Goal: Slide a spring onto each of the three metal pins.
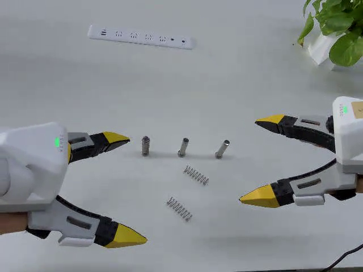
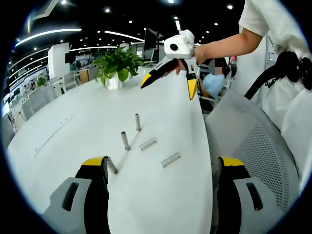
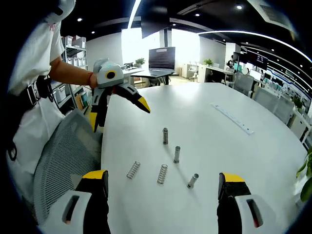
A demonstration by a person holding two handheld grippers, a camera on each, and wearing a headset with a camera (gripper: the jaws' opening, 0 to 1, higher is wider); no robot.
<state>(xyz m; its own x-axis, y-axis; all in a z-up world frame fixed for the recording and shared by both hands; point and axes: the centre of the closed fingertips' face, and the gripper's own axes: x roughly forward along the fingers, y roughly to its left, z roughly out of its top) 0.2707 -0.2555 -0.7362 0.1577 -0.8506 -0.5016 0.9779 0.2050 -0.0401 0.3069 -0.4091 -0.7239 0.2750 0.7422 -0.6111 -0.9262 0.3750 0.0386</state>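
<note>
Our left gripper (image 1: 125, 187) has its jaws wide apart with nothing in them, and so has our right gripper (image 1: 260, 159). Between them on the white table (image 1: 238, 79) lie the far spring (image 1: 196, 175) and the near spring (image 1: 179, 208), thin grey coils just in front of the pins. We should pinch one lightly near an end, leaving its mouth free to meet a pin squarely. The left pin (image 1: 145, 139) already wears a coil; the middle pin (image 1: 183, 147) and right pin (image 1: 222, 149) stand bare.

left pin (image 1: 145, 141) with fitted spring (image 1: 145, 149) | middle pin (image 1: 183, 147), right pin (image 1: 222, 149) bare | near spring (image 1: 179, 208), far spring (image 1: 196, 175) loose
</note>
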